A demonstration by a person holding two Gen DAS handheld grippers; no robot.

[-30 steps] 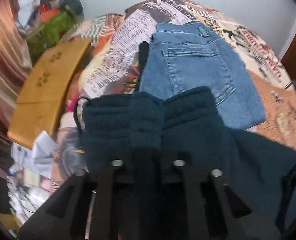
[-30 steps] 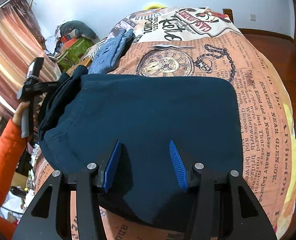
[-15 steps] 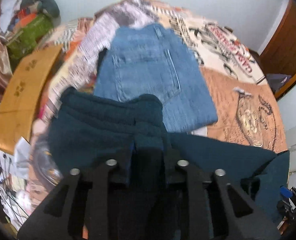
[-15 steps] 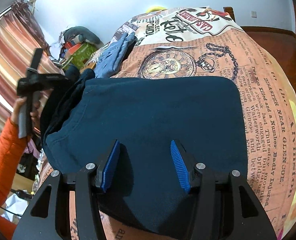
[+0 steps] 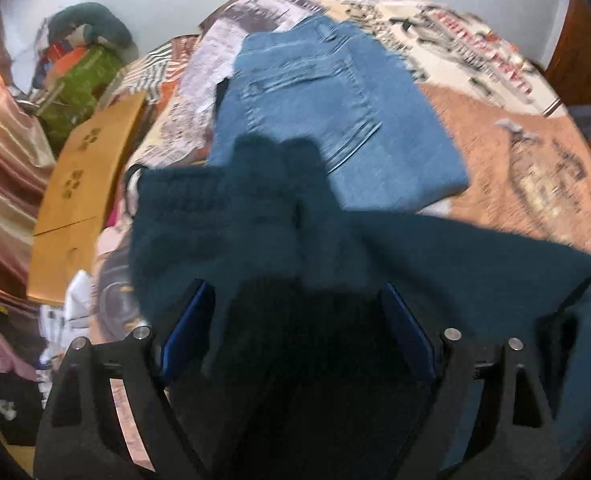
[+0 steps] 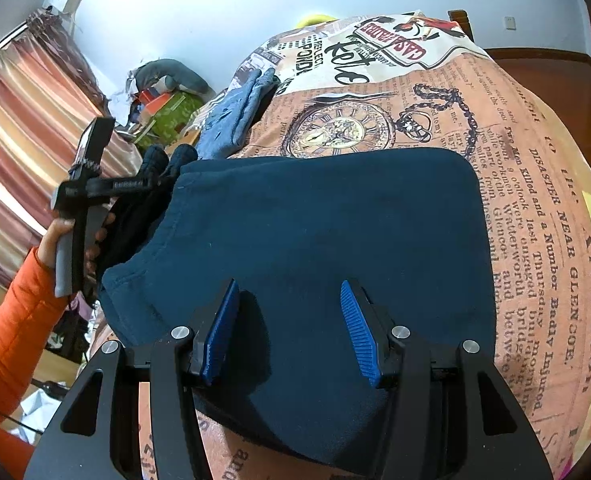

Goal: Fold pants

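Dark teal pants [image 6: 327,220] lie folded on the printed bedspread [image 6: 535,200]. Their waistband end [image 5: 235,232] bunches up at the bed's left side. My left gripper [image 5: 297,330] hangs over that bunch. Its jaws are opening wide, and loose teal cloth lies between the blue pads [image 5: 187,328] without being pinched. My right gripper [image 6: 289,332] stands open over the near edge of the pants, only flat cloth under its pads [image 6: 219,332]. In the right wrist view a hand [image 6: 61,232] holds the left gripper [image 6: 151,182] beside the waistband.
Folded blue jeans [image 5: 327,108] lie on the bed just beyond the teal pants. A cardboard sheet [image 5: 83,184], a green bag with piled things [image 5: 79,84] and striped curtains [image 6: 27,128] stand left of the bed. An orange sleeve [image 6: 11,340] reaches in at lower left.
The left jaws, shut on the teal waistband a second ago, now stand wide apart and the cloth has slumped. The left gripper shifted sideways. The right gripper stayed put.
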